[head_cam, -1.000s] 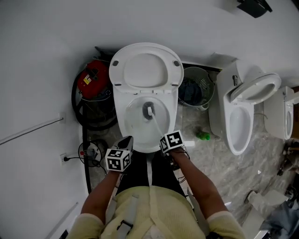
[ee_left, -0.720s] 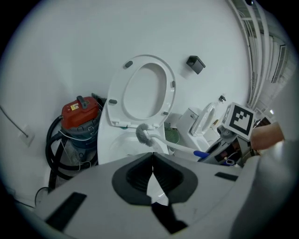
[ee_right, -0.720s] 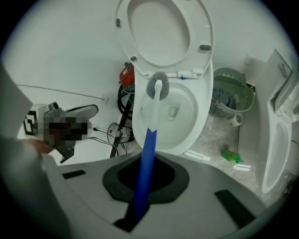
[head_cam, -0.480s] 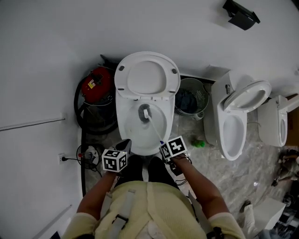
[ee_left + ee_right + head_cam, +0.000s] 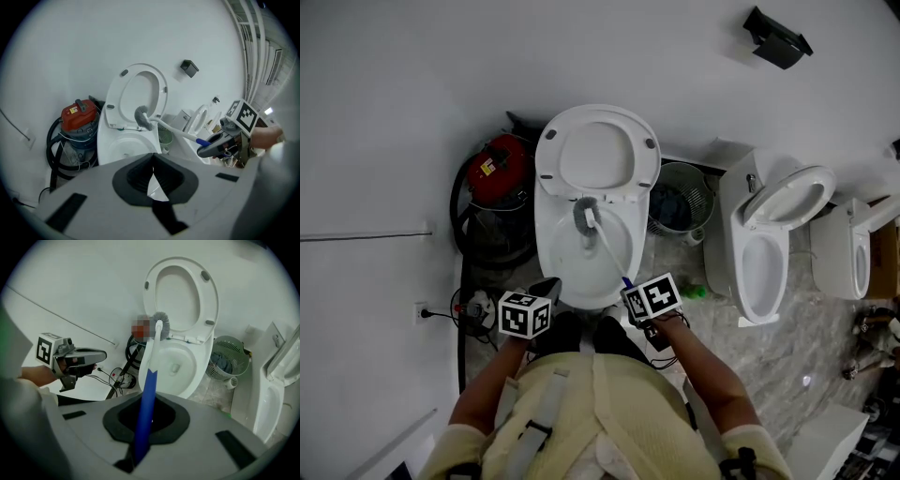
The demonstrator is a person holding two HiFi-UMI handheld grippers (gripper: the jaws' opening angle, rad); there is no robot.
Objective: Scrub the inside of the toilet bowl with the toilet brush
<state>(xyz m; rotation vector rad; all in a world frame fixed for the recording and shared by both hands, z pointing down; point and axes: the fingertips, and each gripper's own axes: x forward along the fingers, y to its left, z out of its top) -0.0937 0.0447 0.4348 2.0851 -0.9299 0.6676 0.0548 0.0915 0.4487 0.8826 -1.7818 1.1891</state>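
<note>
The white toilet bowl [image 5: 567, 267] stands in the middle with its seat and lid [image 5: 598, 155] raised. My right gripper [image 5: 630, 292] is shut on the blue grip of the toilet brush [image 5: 148, 394]. Its white shaft slants up to the grey bristle head [image 5: 584, 216], which sits at the back of the bowl just below the seat hinge [image 5: 160, 323]. My left gripper [image 5: 547, 287] hovers shut and empty by the bowl's front left rim [image 5: 153, 174]. From the left gripper view the brush head [image 5: 142, 117] appears level with the rim.
A red vacuum with black hose [image 5: 492, 173] stands left of the toilet, with cables and a wall socket [image 5: 473, 307] on the floor. A green mesh basket [image 5: 677, 202] and a second toilet [image 5: 764, 248] stand to the right. A green object [image 5: 694, 292] lies on the floor.
The brush head has shifted from the middle of the bowl to its back edge near the hinge. Both grippers stay at the bowl's front; the head camera has drifted.
</note>
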